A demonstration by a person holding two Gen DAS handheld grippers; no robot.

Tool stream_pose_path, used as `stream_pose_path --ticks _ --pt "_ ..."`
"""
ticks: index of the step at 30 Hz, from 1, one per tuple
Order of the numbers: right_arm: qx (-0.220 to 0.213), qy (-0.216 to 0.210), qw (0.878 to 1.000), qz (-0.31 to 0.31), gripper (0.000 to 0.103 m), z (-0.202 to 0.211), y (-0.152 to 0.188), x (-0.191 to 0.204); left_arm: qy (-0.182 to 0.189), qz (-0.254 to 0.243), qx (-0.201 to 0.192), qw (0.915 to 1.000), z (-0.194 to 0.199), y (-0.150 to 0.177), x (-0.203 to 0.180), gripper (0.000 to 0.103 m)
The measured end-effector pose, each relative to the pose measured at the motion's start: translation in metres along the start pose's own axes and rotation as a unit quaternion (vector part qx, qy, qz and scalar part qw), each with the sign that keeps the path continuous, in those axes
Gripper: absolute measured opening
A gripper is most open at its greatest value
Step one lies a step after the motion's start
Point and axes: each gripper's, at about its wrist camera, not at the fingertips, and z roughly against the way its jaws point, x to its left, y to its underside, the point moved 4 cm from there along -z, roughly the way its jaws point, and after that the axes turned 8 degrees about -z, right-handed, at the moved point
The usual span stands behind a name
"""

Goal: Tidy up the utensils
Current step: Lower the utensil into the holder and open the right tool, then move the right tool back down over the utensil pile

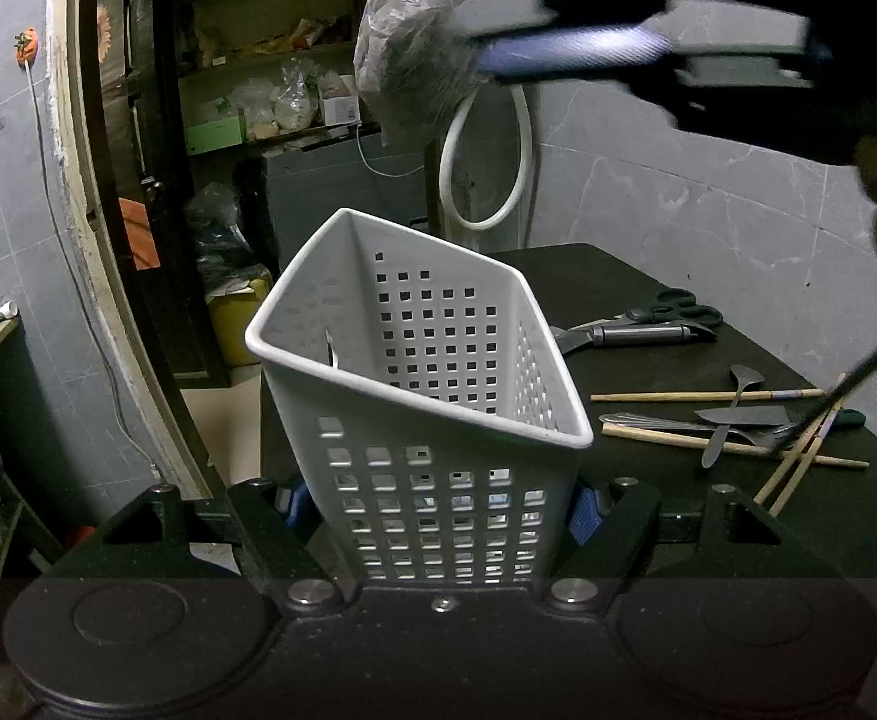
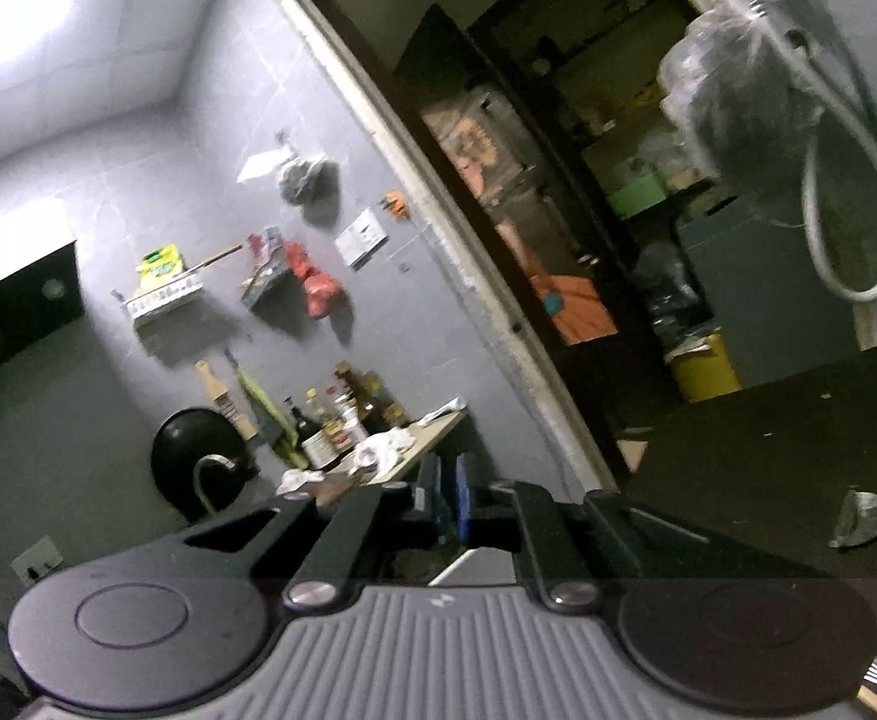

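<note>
Utensils (image 1: pixel 732 426) clear of basket (image 1: pixel 432 420); left claw (image 1: pixel 438 510) pinching basket; right claw (image 2: pixel 441 507) nearly pressed together

1. A black table (image 1: pixel 846 516) carried the things; its top was dark and matte.
2. A white perforated basket (image 1: pixel 426 372) stood tilted at its near left edge.
3. Black-handled scissors (image 1: pixel 672 307) lay towards the far side, touching a steel-handled tool (image 1: pixel 636 336) beside them.
4. Nearer, wooden chopsticks (image 1: pixel 708 396) lay scattered, some crossing one another.
5. A metal spoon (image 1: pixel 732 408), a fork (image 1: pixel 678 425) and a knife blade (image 1: pixel 744 416) lay in a loose pile among the chopsticks, overlapping.
6. In the right wrist view, a metal utensil end (image 2: pixel 870 516) rested on the same dark top.
</note>
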Motion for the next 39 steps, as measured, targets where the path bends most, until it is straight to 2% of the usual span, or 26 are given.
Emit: stream_pose_path --ticks 1,3,7,9,11,15,20,26,34,39 --pt "-0.006 0.006 1.0 -0.004 0.019 0.005 0.0 -0.001 0.0 0.0 0.0 1.0 0.0 0.0 0.0 0.077" --pt "-0.022 0.026 0.999 -0.009 0.052 0.021 -0.001 -0.002 0.0 0.0 0.0 1.0 0.0 0.0 0.0 0.077" --pt "-0.039 0.069 0.997 -0.006 0.066 0.047 -0.002 -0.007 0.001 -0.003 0.001 1.0 0.001 0.0 -0.001 0.077" --pt "-0.042 0.097 0.994 -0.007 0.082 0.062 0.002 -0.011 0.002 -0.004 0.001 1.0 0.001 0.0 -0.001 0.077" --pt "-0.043 0.121 0.992 -0.012 0.09 0.075 0.007 -0.016 0.003 -0.004 0.002 1.0 0.002 0.0 -0.001 0.077" --pt "-0.043 0.169 0.984 -0.031 0.1 0.097 0.023 -0.027 0.005 -0.004 0.005 1.0 0.003 -0.001 0.001 0.077" --pt "-0.033 0.226 0.972 -0.048 0.103 0.116 0.043 -0.042 0.006 -0.005 0.012 0.9999 0.003 -0.002 0.0 0.077" --pt "-0.008 0.275 0.959 -0.062 0.103 0.119 0.069 -0.056 0.007 -0.004 0.02 0.9998 0.003 -0.004 0.001 0.077" --pt "0.022 0.326 0.941 -0.086 0.103 0.12 0.091 -0.079 0.006 -0.004 0.022 0.9997 0.002 -0.006 0.001 0.077" --pt "0.016 0.354 0.927 -0.122 0.103 0.125 0.096 -0.099 0.004 0.0 0.023 0.9997 0.004 -0.004 0.002 0.077"
